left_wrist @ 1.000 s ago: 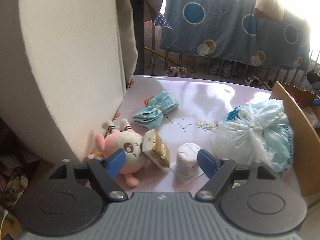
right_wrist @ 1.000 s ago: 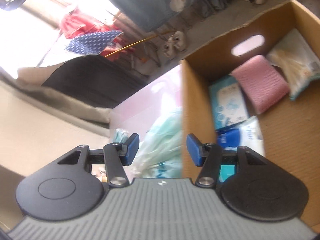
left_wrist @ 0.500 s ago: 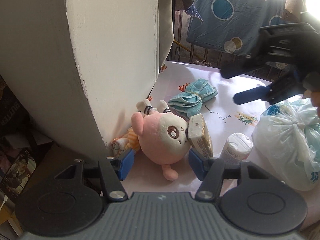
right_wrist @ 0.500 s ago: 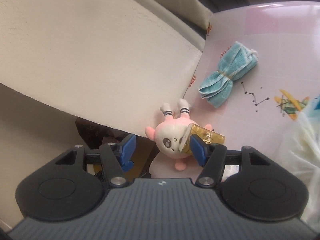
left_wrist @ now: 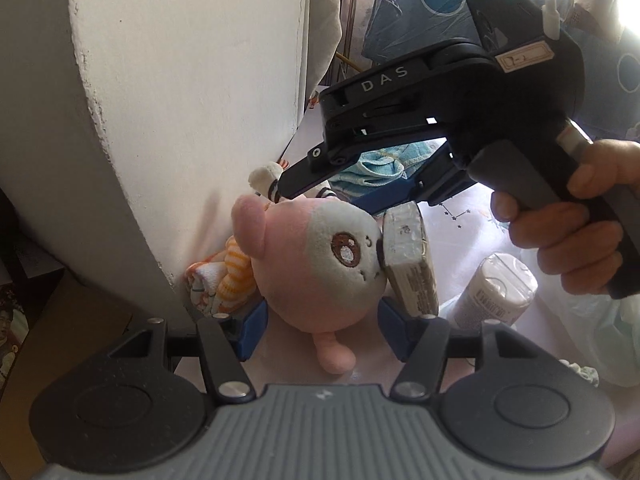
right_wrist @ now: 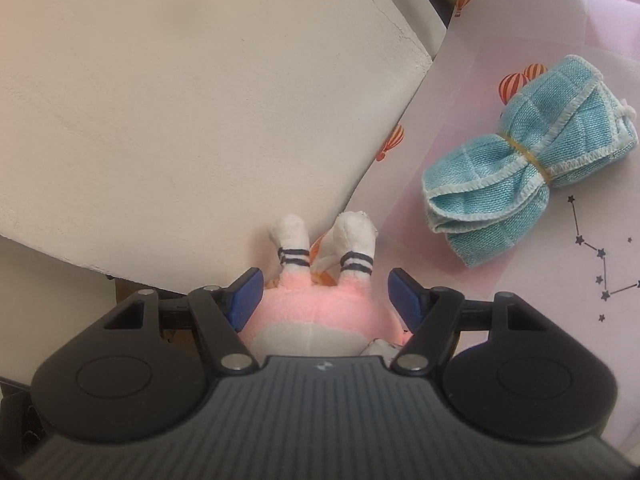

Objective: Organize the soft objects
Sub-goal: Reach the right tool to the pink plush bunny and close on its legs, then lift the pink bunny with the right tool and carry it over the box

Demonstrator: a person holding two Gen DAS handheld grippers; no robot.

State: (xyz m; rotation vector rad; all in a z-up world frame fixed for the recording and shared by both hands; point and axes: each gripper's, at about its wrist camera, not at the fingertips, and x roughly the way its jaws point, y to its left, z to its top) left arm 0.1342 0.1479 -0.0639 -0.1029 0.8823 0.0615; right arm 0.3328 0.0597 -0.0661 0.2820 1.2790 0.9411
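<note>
Plush toy [left_wrist: 320, 264]: round, fuzzy, pink body with a white face patch and an embroidered brown eye; two white stubby legs [right_wrist: 324, 240] ringed with dark stripes; a small pink limb pokes toward the left wrist camera; it lies on the pink table [right_wrist: 520, 20] against the foot of a rough white plastered wall [left_wrist: 192, 100]
Neighbours: a boxy gold-and-white packet [left_wrist: 410, 256] leans on the toy's face; a wad of orange-striped knit cloth [left_wrist: 224, 280] is wedged between toy and wall; a white cylindrical bottle [left_wrist: 496, 292] stands just beside the packet
Blue cloth [right_wrist: 528, 160]: woven, waffle-textured, white stitched hem, folded and cinched in the middle by a yellow rubber band into a bow shape; near the toy, apart from it
Table surface: glossy, printed with hot-air balloons and star lines
Left gripper [left_wrist: 320, 334]: black arms, blue pads; the toy's lower end sits between the pads; jaws held part-way apart; whether the pads press the plush I cannot tell
Right gripper [right_wrist: 326, 304]: held in a hand [left_wrist: 568, 236] by its black grip; comes at the toy from the leg end; jaws opening, the pink body between the blue pads; a gap shows beside the right-side pad, so it is not clamped
</note>
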